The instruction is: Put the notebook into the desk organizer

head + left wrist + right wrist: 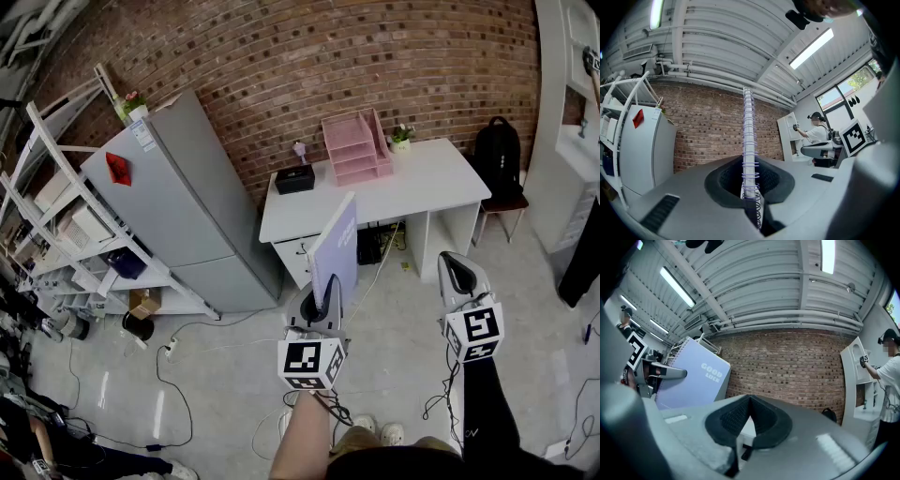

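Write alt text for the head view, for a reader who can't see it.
The left tongs hold a lavender spiral notebook upright, seen from above, with the empty right tongs beside it. Ahead, a white desk against a brick wall carries a pink desk organizer.
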### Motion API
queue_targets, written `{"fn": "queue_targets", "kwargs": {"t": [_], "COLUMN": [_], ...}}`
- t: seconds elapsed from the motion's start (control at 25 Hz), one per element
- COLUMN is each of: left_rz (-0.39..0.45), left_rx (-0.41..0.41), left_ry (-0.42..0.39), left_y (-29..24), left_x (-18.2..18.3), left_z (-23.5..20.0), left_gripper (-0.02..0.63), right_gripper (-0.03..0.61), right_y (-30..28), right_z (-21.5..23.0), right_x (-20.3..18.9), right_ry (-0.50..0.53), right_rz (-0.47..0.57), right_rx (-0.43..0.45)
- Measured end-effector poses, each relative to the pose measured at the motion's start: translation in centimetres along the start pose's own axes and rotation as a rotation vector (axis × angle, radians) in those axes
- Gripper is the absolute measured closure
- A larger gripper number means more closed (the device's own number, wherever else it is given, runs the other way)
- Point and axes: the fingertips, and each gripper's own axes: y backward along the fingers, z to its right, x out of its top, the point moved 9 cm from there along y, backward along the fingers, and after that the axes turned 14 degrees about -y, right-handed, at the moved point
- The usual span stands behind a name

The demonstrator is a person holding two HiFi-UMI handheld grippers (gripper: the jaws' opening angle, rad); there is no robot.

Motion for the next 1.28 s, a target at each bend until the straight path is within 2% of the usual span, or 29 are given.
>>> {"fn": "queue_targets", "kwargs": {"t": [0.4,0.76,1.04,1.28], "left_rz": [-0.011,0.017,0.051,0.066], "left_rx": [-0.008,-0.034,-0.069,-0.093], "left_ry": [-0.008,-0.013,-0.006,0.023], "left_y": [0.2,-0.7,-2.6,-6.2], "left_x": [0.1,1.1,1.3,1.0], "left_z": [0.8,0.9,1.4,1.6], "left_gripper": [0.577,0.577,0.577,0.577], "right_gripper": [0.578,0.578,0.578,0.578], "right_y": [1.3,1.4,1.6,0.1], "right_z": [0.7,1.4,2.4,3.7], "right_x": [-0.2,0.5,1.0,0.8], "right_ry": [-0.017,-0.052,-0.036,-0.013], "right_rz": [0.007,0.035,0.056,0.032], "right_rx": [-0.017,-0.050,-0.067,-0.065]}}
